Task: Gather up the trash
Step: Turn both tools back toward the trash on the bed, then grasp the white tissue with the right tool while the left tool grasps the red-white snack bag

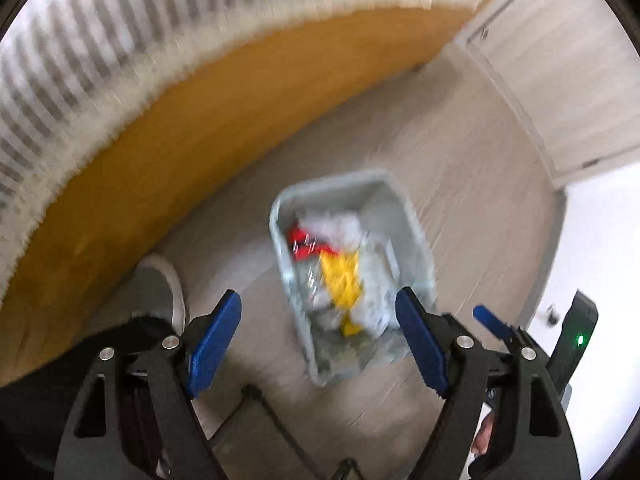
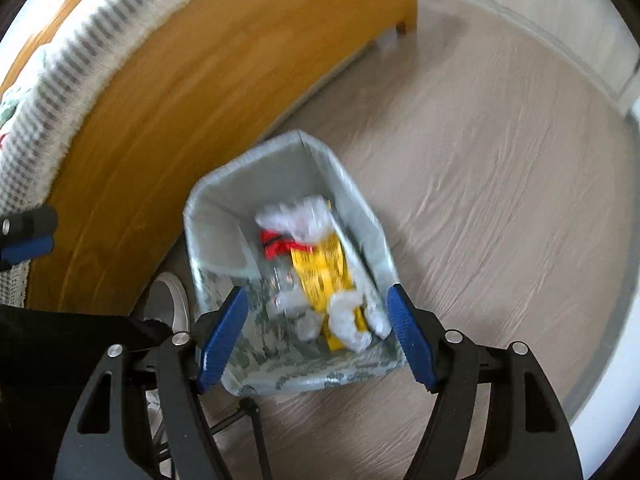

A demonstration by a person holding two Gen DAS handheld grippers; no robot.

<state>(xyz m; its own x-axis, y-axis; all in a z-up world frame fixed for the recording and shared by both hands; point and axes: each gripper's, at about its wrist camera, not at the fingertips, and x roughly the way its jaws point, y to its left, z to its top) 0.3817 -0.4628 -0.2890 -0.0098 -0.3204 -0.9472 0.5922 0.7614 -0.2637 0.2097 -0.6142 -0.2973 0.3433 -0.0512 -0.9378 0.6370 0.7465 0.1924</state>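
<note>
Trash (image 1: 340, 280) lies in the bin (image 1: 280, 208) on the floor (image 1: 480, 200) beside the bed (image 1: 200, 128), below your left tongs (image 1: 320, 344), whose jaws stand apart, empty. Right wrist view: your right tongs (image 2: 316, 336) hang above the same bin (image 2: 208, 208), jaws apart, holding nothing; a yellow wrapper (image 2: 320, 272) and white paper (image 2: 304, 212) lie inside.

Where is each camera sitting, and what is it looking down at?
Left wrist: on the left gripper, jaws open, pointing steeply down at the bin; a shoe and the right gripper show.
Right wrist: on the right gripper, jaws open, above the same bin; a shoe shows.
Shared: bin, yellow wrapper, wooden bed frame, floor.
</note>
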